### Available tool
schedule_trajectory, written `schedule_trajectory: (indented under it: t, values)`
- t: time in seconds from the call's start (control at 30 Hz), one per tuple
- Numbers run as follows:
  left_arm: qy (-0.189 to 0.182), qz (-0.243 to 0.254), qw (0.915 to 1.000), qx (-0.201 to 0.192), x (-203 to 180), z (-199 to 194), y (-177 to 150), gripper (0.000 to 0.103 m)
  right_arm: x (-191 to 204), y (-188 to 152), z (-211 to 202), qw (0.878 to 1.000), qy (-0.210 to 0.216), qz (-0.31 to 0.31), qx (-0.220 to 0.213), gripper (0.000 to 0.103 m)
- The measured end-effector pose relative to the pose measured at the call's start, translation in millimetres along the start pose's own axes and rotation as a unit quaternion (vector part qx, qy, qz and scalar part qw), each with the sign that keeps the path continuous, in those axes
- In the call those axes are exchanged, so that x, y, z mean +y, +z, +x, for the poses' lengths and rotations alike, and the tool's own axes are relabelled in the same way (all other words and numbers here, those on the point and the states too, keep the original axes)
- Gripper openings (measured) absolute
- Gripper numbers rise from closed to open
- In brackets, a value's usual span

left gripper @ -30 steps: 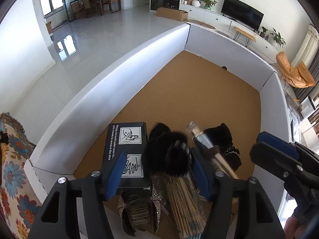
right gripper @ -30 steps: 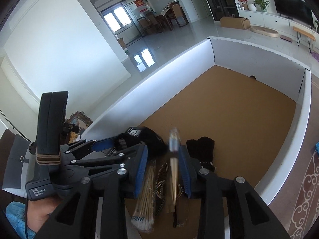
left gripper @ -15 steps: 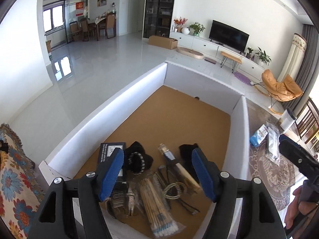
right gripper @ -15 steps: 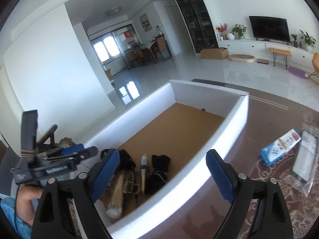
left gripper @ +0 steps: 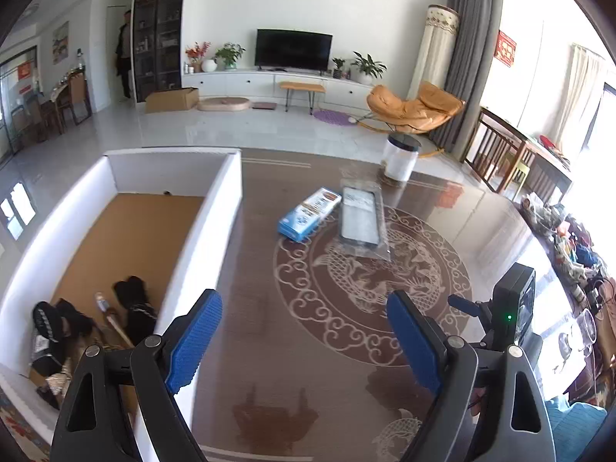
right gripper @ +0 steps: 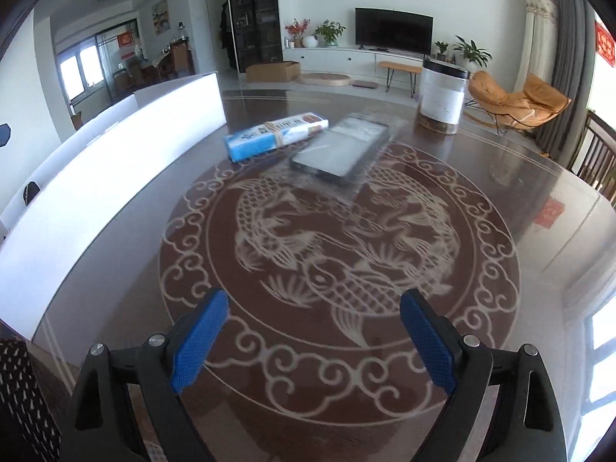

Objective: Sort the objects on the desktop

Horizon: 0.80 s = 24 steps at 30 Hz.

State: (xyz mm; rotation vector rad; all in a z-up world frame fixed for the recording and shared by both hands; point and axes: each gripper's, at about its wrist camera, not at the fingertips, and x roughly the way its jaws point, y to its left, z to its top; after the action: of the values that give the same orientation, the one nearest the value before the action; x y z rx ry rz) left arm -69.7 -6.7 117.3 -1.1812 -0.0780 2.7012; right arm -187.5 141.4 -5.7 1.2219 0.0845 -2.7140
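The left gripper point(left gripper: 304, 340) is seen with its jaws opening and nothing between them; the right gripper point(right gripper: 313, 337) is held wide apart and empty. A blue box point(right gripper: 275, 136) and a bagged phone point(right gripper: 340, 152) are left touching on the desk point(right gripper: 500, 192), beside the white bin point(left gripper: 200, 246).

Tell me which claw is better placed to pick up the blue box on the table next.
Probably the right claw: it is open, empty and faces the blue box across bare table. The left claw, empty with jaws opening, sits nearer the white bin, with the box farther ahead.
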Motion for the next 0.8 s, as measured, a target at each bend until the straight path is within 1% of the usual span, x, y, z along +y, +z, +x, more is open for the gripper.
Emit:
schedule_trajectory:
  t: [0.1, 0.23, 0.3, 0.37, 0.43, 0.5, 0.53, 0.6, 0.8]
  values:
    - [-0.001, -0.015, 0.9992, 0.036, -18.2, 43.2, -12.0, 0.087, -14.0, -10.3, -0.1, 1.000, -0.012, 0.005, 0.006, 0.091]
    - [0.006, -0.046, 0.9967, 0.067, -21.3, 84.4, -39.0, 0.087, -16.9, -19.0, 1.1, 1.000, -0.015, 0.005, 0.011, 0.091]
    - [0.018, -0.041, 0.9963, 0.074, -18.6, 94.5, -53.7, 0.087, -14.4, -23.1, 4.6, 1.000, -0.015, 0.008, 0.015, 0.091]
    - [0.041, -0.028, 0.9952, 0.084, -13.8, 102.6, -64.2, 0.087, -13.0, -23.5, 9.1, 0.999, -0.012, 0.016, 0.031, 0.092]
    - [0.064, -0.021, 0.9941, 0.085, -8.2, 105.2, -66.4, 0.087, -12.1, -25.1, 8.7, 0.999, -0.010, 0.024, 0.032, 0.092]
    - [0.076, -0.018, 0.9938, 0.079, -4.4, 107.2, -62.5, 0.087, -11.4, -26.4, 11.0, 0.999, -0.013, 0.032, 0.040, 0.097]
    - [0.079, -0.020, 0.9937, 0.076, -2.5, 108.0, -60.9, 0.087, -10.0, -26.5, 12.1, 0.998, -0.023, 0.029, 0.043, 0.100]
    - [0.081, -0.025, 0.9932, 0.079, 0.2, 112.9, -59.2, 0.087, -6.0, -26.6, 15.8, 0.998, -0.035, 0.021, 0.052, 0.102]
    - [0.093, -0.011, 0.9898, 0.108, -1.4, 133.5, -64.4, 0.087, -5.0, -28.6, 16.2, 0.998, -0.033, 0.020, 0.053, 0.103]
